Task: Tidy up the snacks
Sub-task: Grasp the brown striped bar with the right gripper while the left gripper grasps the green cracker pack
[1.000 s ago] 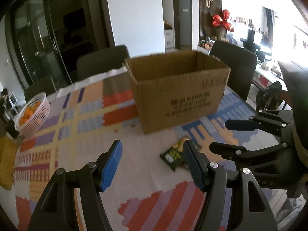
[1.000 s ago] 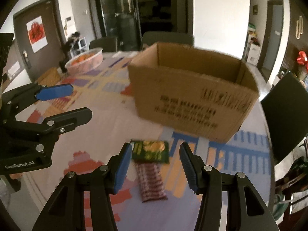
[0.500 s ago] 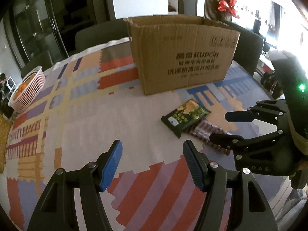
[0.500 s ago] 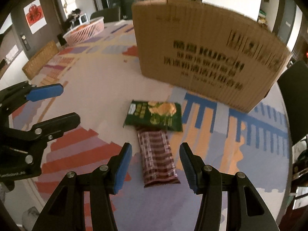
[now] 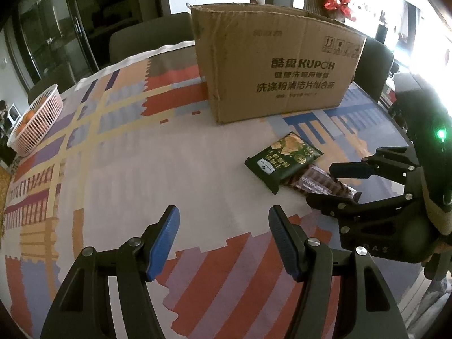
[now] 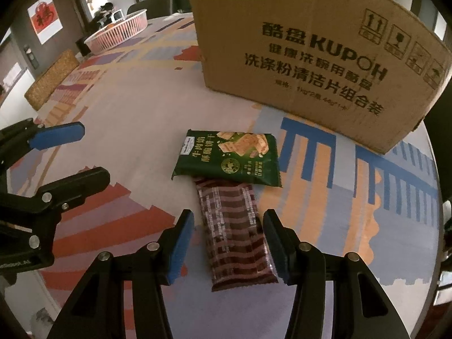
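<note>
**A:** On the worktop (image 5: 118,175), under its patchwork cloth, what is different from a second ago?

**B:** Start with the biggest thing. The cardboard box (image 6: 310,56) now towers over both views and its open top has gone out of sight, where a second ago you could look into it. Both cameras have dropped toward the cloth. The box itself sits where it did.

**A:** And the snacks?

**B:** They lie just in front of the box, unmoved. The green cracker packet (image 6: 228,156) lies crosswise, its near edge overlapping the far end of the brown striped wafer packet (image 6: 234,231).

**A:** The grippers?

**B:** The right gripper (image 6: 228,243) has come down over the wafer packet. Its jaws have just narrowed a little and now stand apart on either side of the packet, the blue pads (image 6: 180,248) close to its long edges but not pressing it. The left gripper (image 5: 223,243) hangs lower than before over bare cloth, jaws apart, nothing between them.

**A:** So what does that mean for the tidying?

**B:** I'd say the wafer packet is about to be pinched first. Nothing is lifted yet, and both packets have yet to go in the box.
</note>
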`<action>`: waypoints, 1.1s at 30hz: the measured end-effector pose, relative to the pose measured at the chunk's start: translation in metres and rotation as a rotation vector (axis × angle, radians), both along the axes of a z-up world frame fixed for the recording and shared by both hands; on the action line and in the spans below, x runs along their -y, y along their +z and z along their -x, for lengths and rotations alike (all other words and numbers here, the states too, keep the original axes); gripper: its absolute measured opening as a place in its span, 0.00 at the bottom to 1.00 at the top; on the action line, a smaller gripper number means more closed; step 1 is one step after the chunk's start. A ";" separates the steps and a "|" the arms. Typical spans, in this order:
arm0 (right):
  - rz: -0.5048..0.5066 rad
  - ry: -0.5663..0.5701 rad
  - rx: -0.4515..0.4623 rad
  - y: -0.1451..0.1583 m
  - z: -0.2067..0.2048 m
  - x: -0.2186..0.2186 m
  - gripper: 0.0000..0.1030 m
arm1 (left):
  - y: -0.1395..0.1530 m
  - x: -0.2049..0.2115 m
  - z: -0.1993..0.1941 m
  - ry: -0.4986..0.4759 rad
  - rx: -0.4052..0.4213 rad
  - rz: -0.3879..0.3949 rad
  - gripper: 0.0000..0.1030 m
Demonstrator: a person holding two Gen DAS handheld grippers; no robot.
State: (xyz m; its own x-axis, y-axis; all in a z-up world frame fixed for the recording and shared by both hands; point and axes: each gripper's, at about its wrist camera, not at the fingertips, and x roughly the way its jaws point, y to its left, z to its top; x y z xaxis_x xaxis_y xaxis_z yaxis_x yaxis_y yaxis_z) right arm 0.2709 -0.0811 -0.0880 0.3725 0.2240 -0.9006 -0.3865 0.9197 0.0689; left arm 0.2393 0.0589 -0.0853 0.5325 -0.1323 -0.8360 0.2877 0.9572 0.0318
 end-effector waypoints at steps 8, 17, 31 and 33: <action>0.009 0.004 0.017 -0.003 0.001 -0.006 0.40 | 0.000 0.005 -0.008 -0.014 -0.001 -0.005 0.63; -0.012 0.004 0.010 -0.002 0.007 0.005 0.36 | -0.002 0.017 -0.015 -0.046 -0.010 -0.014 0.63; 0.020 0.005 0.024 -0.002 0.009 -0.005 0.37 | -0.010 0.017 -0.020 -0.065 -0.029 -0.051 0.63; 0.005 -0.022 0.012 0.000 0.009 0.002 0.37 | -0.011 0.022 -0.022 -0.087 -0.028 -0.061 0.63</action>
